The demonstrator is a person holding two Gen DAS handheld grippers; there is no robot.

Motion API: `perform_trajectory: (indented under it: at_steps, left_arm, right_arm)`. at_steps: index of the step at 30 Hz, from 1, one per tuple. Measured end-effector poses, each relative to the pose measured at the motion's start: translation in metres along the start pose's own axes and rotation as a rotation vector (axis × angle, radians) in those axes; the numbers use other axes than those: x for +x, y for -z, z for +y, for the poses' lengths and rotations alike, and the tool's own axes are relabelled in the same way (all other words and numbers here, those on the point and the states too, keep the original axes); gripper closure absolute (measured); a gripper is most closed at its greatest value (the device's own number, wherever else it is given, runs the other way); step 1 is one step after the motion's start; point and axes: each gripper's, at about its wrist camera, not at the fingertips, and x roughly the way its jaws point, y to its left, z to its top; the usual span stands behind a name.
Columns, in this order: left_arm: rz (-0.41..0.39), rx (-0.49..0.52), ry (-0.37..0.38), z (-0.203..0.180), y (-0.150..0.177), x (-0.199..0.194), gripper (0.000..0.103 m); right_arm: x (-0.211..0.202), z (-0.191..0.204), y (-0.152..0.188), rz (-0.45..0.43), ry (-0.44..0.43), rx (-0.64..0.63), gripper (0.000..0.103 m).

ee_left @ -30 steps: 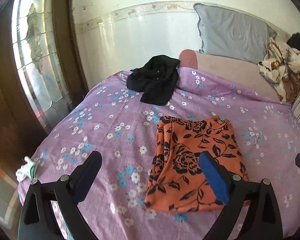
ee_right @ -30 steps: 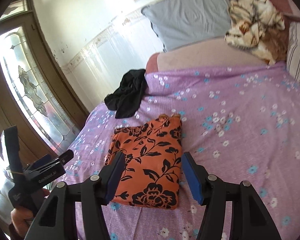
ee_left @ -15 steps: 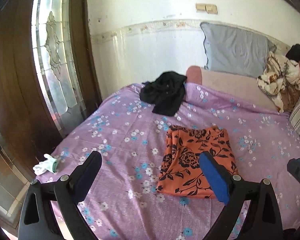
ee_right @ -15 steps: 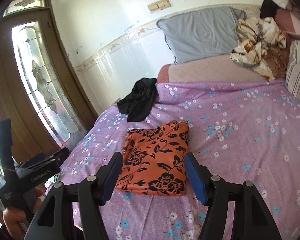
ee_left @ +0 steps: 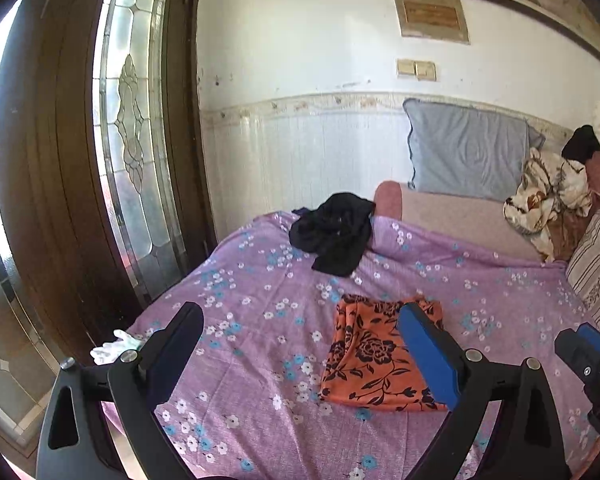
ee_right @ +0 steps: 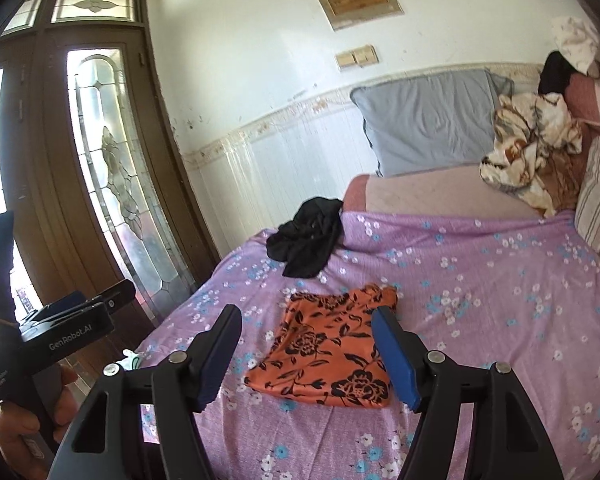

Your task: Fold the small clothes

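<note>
An orange garment with a black flower print point(ee_left: 374, 356) lies folded flat on the purple flowered bed sheet point(ee_left: 260, 312); it also shows in the right wrist view point(ee_right: 326, 350). A crumpled black garment point(ee_left: 334, 232) lies at the far edge of the sheet, also in the right wrist view point(ee_right: 306, 242). My left gripper point(ee_left: 304, 354) is open and empty, held back above the near edge of the bed. My right gripper point(ee_right: 306, 354) is open and empty, also back from the orange garment.
A wooden door with glass panes point(ee_left: 132, 140) stands left of the bed. A grey pillow point(ee_left: 466, 152), a patterned blanket point(ee_left: 548, 196) and a striped pillow point(ee_left: 596, 264) lie at the far right. A white glove point(ee_left: 112, 346) lies at the bed's left edge.
Both grippers have pulled back and up from the orange garment, which now looks smaller and farther away. The garment has stayed folded in place.
</note>
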Motion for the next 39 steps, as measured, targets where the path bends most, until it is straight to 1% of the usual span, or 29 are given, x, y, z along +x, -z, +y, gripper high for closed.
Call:
perform_trajectory:
  at_steps: [7, 12, 22, 28, 34, 39]
  left_arm:
    - [-0.025, -0.012, 0.000, 0.003, -0.010, -0.022, 0.005]
    - [-0.036, -0.013, -0.014, 0.004, -0.013, -0.026, 0.004]
    - [-0.051, -0.006, -0.057, 0.015, -0.014, -0.033, 0.003]
    - [-0.064, -0.025, -0.064, 0.028, -0.018, -0.044, 0.003]
    - [-0.082, -0.042, -0.061, 0.037, -0.022, -0.056, 0.003]
    - [-0.080, -0.048, -0.059, 0.041, -0.023, -0.059, 0.003]
  right_arm:
    - [-0.020, 0.012, -0.005, -0.047, -0.029, -0.020, 0.030]
    - [-0.030, 0.017, -0.009, -0.072, -0.042, -0.043, 0.028]
    - [-0.034, 0.025, -0.011, -0.071, -0.056, -0.042, 0.028]
    - [-0.039, 0.038, -0.015, -0.068, -0.054, -0.064, 0.028]
    - [-0.049, 0.053, -0.020, -0.086, -0.084, -0.078, 0.027]
    - [-0.054, 0.065, -0.019, -0.099, -0.094, -0.104, 0.026]
